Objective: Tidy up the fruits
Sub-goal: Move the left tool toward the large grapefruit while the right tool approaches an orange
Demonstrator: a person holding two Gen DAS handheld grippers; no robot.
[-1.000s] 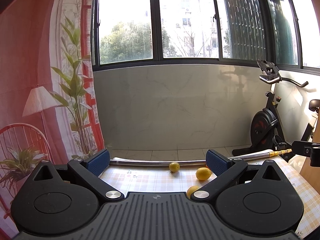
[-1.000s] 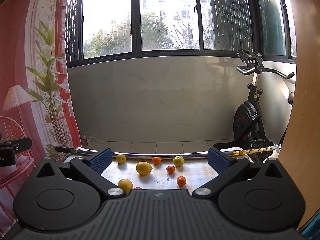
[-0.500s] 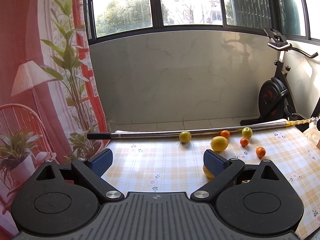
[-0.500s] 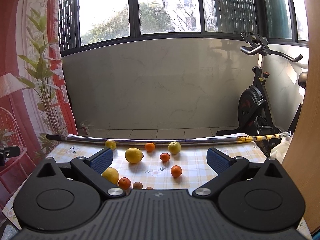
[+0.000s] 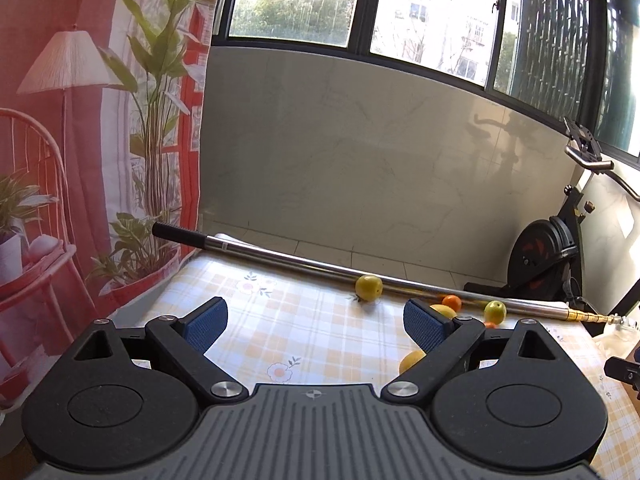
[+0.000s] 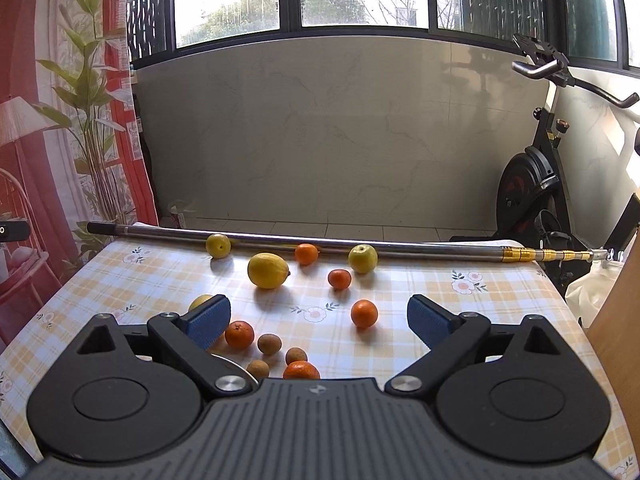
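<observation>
Fruit lies scattered on a yellow checked tablecloth (image 6: 440,312). In the right wrist view I see a large lemon (image 6: 267,270), a yellow-green fruit (image 6: 218,245), a green apple (image 6: 362,258), several small oranges such as one (image 6: 364,313), and three small brown fruits, one of them (image 6: 269,344). My right gripper (image 6: 319,320) is open and empty above the near fruit. My left gripper (image 5: 316,322) is open and empty over the cloth's left part; a yellow-green fruit (image 5: 369,288) lies ahead, and another lemon (image 5: 412,361) is partly hidden behind its right finger (image 5: 424,326).
A long metal pole (image 6: 360,245) lies along the table's far edge. A metal plate rim (image 6: 232,364) shows under my right gripper's left finger. An exercise bike (image 6: 532,196) stands at the right, a wooden panel (image 6: 616,352) at the near right, and a printed curtain (image 5: 80,120) on the left.
Both views have tilted down and risen, showing more of the table. The left gripper has swung left and rolled. Both stay open and empty.
</observation>
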